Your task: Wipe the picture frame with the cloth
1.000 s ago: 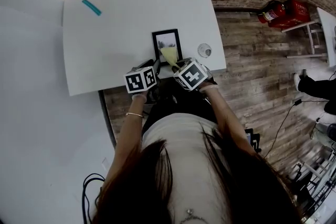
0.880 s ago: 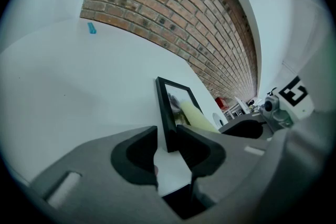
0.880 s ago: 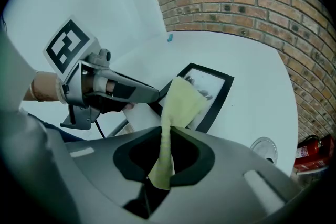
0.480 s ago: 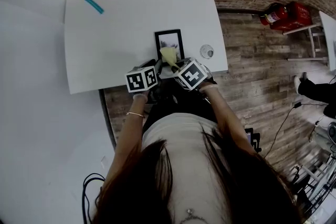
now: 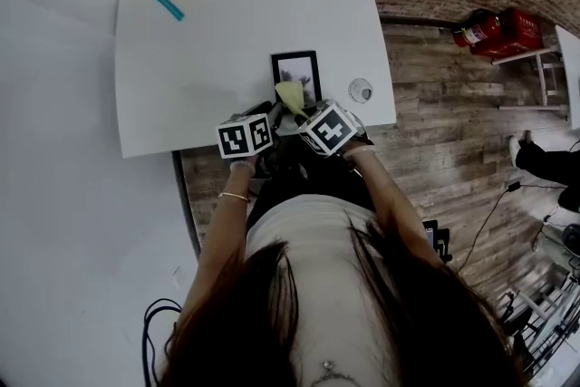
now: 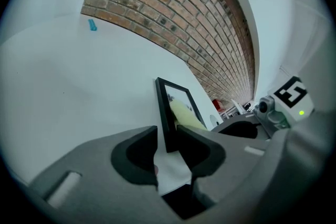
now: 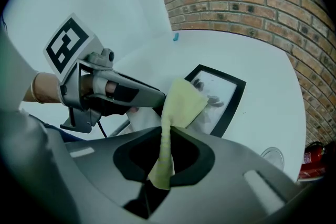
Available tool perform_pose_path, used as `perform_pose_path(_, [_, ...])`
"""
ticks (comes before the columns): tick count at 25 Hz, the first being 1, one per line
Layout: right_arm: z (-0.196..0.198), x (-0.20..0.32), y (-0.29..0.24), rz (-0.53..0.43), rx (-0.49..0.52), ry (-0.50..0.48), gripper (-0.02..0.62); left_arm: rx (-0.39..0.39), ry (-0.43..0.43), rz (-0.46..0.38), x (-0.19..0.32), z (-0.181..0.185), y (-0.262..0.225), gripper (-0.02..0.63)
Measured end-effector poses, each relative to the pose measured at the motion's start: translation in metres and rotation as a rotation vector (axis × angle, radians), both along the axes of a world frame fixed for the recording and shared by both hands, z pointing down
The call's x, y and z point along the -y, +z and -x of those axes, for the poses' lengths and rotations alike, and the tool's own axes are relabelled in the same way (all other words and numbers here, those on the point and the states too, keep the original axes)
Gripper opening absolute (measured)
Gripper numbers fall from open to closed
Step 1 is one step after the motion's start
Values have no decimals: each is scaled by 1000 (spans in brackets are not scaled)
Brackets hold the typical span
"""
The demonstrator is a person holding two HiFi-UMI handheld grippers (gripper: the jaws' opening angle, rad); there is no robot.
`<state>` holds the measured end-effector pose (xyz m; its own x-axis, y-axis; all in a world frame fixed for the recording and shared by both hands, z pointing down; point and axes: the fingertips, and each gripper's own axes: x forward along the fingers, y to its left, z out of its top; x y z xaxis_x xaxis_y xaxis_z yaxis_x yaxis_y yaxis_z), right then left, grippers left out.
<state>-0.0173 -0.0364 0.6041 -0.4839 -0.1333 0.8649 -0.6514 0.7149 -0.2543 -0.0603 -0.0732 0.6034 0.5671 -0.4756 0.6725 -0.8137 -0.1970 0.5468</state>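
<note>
Left gripper [image 6: 167, 140] is pinching frame [image 6: 163, 105] at its near edge, jaws closed on it. Right gripper [image 7: 167, 153] is clamping cloth [image 7: 181, 105] tight; cloth is resting on frame's glass.

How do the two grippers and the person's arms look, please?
The left gripper and the right gripper have grey bodies and dark jaw pads; each bears a white cube with black square markers. The forearms are unsleeved; a thin bracelet circles the left wrist.
</note>
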Motion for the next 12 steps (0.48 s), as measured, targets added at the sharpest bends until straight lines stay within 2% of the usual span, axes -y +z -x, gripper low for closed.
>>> perform_pose_path(5, [5,0,2,6,4,-16,40,-49,-16,22,-3,2,-1,117])
perform_pose_path(12, [13,0,2,0,4,-45,40,-80,-40,19,-9,5,1,117])
